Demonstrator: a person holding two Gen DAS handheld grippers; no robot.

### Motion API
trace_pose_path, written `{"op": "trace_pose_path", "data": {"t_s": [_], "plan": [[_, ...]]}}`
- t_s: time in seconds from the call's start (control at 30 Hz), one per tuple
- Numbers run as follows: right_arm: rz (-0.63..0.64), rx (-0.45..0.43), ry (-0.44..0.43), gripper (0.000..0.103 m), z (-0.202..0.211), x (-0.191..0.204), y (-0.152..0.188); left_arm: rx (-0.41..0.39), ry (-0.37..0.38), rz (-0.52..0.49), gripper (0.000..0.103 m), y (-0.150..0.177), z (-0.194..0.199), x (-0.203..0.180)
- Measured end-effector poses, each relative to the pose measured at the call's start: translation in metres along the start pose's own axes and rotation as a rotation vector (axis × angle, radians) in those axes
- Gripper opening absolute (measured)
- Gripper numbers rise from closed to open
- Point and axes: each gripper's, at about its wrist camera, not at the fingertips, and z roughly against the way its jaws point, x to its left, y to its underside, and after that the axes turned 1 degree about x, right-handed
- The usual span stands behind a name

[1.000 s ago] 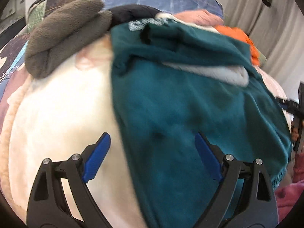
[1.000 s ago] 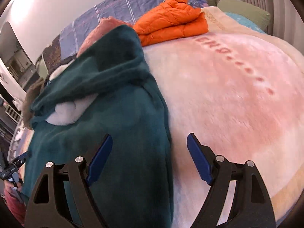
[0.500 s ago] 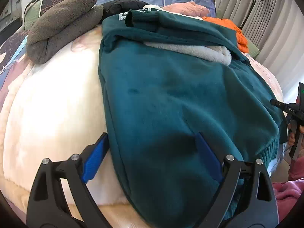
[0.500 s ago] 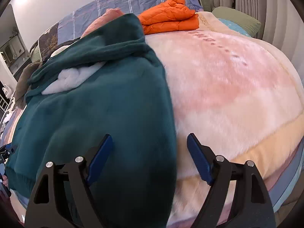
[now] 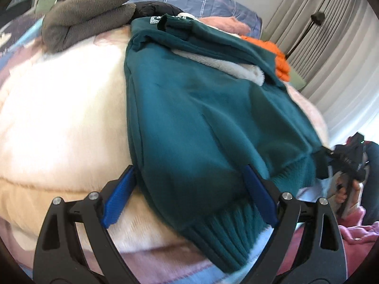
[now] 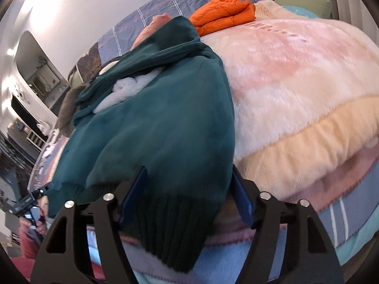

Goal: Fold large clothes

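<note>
This is a bedroom in a home. A big bed point(image 6: 308, 123) has a soft, fluffy blanket point(image 5: 59, 123) (pink and cream), and long curtains point(image 5: 331, 47) hang by the wall.

A teal fleece hoodie point(image 5: 201, 118) lies spread on the bed. Its pale lining shows at the neck. The ribbed hem overhangs the bed's near edge.

Each fisheye camera sits just behind its own jaws, tilted down and looking up the bed point(image 5: 59, 108) from its foot edge. The left view has the teal sweater point(image 5: 201, 123) hem close between its jaws; the right view likewise, from the other corner. Both share the sweater, the orange jacket point(image 6: 222, 11) beyond the jaws, and the plaid sheet.
</note>
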Motion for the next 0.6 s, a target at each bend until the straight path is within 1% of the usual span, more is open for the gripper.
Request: {"op": "trace_pose_path", "data": {"t_s": [0.1,0.2,0.27,0.37,0.5,0.6], "plan": [[-0.037,0.01,-0.049,0.069,0.001,-0.006,0.0,0.002,-0.007,-0.015,0.092,0.001,0.0,-0.003],[-0.079,0.017,-0.097,0.069,-0.006,-0.012,-0.005,0.015,0.014,-0.008,0.094,-0.004,-0.006,-0.003],[-0.094,0.017,-0.11,0.069,-0.01,-0.013,-0.008,0.026,0.023,-0.007,0.095,-0.008,-0.013,-0.004],[-0.094,0.015,-0.108,0.07,-0.011,-0.012,-0.009,0.029,0.018,-0.014,0.096,-0.011,-0.02,-0.007],[-0.09,-0.004,-0.092,0.07,-0.003,-0.01,-0.005,0.026,0.011,-0.004,0.095,-0.009,-0.017,-0.006],[-0.05,-0.005,-0.064,0.07,-0.002,-0.005,-0.003,0.018,-0.002,-0.009,0.093,-0.007,-0.013,-0.008]]}}
